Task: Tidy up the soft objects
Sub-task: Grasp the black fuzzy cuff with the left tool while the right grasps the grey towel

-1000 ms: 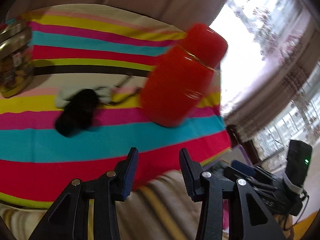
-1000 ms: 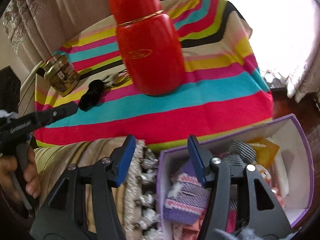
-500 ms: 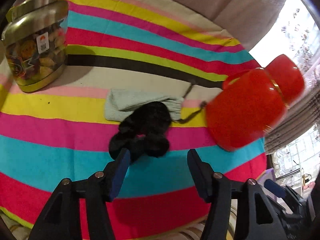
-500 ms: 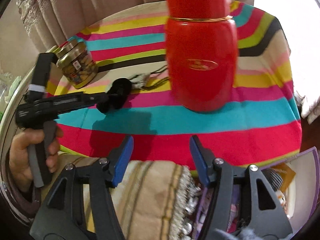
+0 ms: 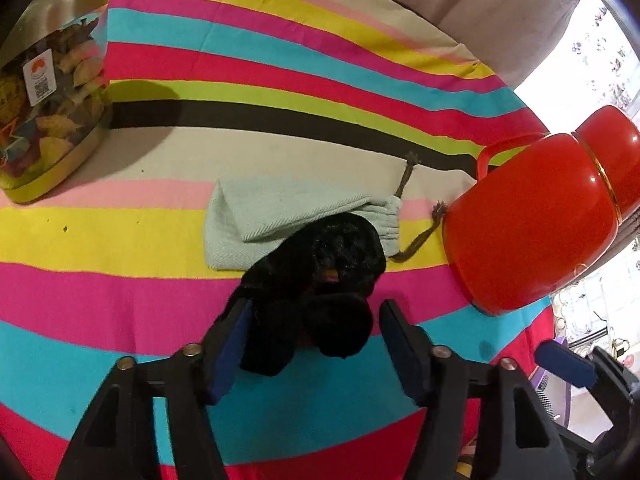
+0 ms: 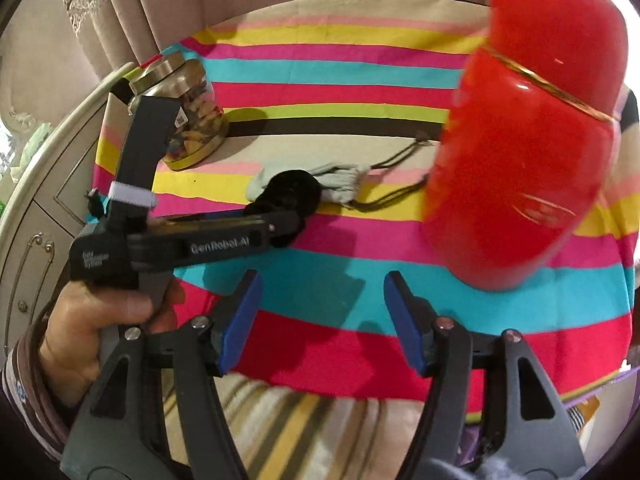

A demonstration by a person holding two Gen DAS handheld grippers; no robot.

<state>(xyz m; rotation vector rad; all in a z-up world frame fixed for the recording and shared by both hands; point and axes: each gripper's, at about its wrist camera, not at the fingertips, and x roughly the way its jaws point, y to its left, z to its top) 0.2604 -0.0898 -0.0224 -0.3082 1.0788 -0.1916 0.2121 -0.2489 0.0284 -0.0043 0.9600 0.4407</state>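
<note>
A black fuzzy soft object (image 5: 320, 280) lies on the striped tablecloth (image 5: 120, 312), partly on top of a pale green drawstring pouch (image 5: 272, 212). My left gripper (image 5: 312, 352) is open, its blue-padded jaws on either side of the black object's near end. In the right wrist view the black object (image 6: 292, 192) and pouch (image 6: 344, 176) lie mid-table, with the left gripper (image 6: 288, 224) reaching to them. My right gripper (image 6: 320, 320) is open and empty above the table's front edge.
A red flask (image 5: 540, 216) stands right of the pouch and looms large in the right wrist view (image 6: 528, 152). A glass jar with a metal lid (image 5: 44, 92) stands at the left. A purple box corner (image 6: 624, 380) sits below right. Curtains hang behind.
My left gripper has moved forward to the black object, which now sits between its open jaws. My right gripper has shifted left, so the flask now sits at its right.
</note>
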